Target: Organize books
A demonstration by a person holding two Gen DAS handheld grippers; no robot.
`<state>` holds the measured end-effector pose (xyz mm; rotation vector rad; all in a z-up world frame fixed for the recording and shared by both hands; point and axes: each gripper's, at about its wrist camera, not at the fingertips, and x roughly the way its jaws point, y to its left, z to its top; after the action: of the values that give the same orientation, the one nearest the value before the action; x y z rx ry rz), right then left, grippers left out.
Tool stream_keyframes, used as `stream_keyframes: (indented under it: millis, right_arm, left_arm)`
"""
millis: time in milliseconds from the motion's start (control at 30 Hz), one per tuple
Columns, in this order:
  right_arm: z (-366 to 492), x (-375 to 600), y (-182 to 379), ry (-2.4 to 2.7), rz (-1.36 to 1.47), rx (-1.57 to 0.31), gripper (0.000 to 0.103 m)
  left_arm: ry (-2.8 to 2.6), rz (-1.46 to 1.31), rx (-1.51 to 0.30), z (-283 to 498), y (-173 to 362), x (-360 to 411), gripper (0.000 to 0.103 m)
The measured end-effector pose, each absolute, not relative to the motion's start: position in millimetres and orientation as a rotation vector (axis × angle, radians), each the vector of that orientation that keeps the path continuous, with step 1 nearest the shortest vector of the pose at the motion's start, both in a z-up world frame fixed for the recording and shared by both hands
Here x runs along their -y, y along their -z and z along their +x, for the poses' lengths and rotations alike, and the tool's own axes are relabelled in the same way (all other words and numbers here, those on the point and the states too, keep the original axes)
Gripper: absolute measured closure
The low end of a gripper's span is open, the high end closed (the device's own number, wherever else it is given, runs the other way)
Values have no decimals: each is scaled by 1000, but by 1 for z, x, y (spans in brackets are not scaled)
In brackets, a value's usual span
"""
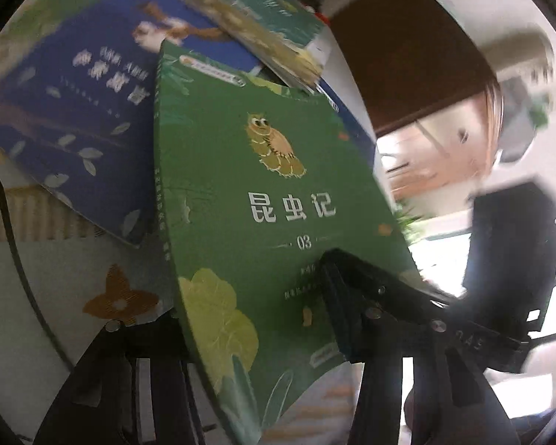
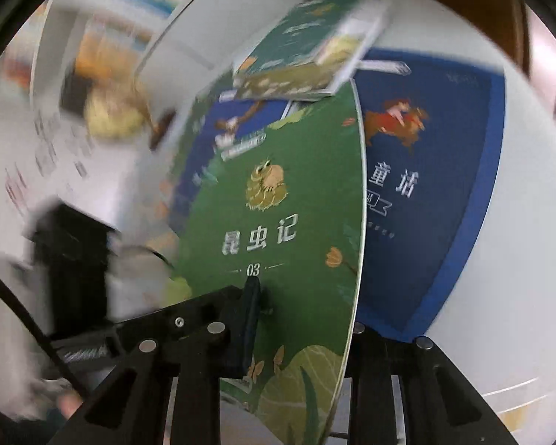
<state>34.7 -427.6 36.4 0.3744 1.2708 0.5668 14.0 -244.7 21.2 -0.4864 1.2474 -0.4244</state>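
A green book with a caterpillar picture and "03" on its cover stands tilted between the fingers of my left gripper. One finger presses on the cover and the other lies under the spine side. In the right wrist view the same green book sits in my right gripper, with one finger on the cover below "03" and the other hidden behind the book's edge. Behind it lie a blue book, a blue book with a horse rider and a thick dark green book on top.
The books rest on a white surface. A mat with a brown flower pattern lies at the lower left. Brown furniture stands at the back. A blurred black shape shows beside the green book in each view.
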Motion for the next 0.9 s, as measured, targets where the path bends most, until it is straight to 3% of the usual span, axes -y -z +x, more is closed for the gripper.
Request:
stream_keyframes:
  millis: [267, 467, 900]
  right_arm:
    - [22, 403, -50, -610, 53, -1190, 76]
    - [-11, 379, -69, -668, -128, -1068, 77]
    - [-42, 284, -125, -810, -215, -843, 80]
  left_arm:
    - [319, -251, -1170, -17, -43, 252, 57]
    - [255, -264, -1135, -53, -54, 229, 57]
    - [86, -392, -935, -97, -100, 139, 57]
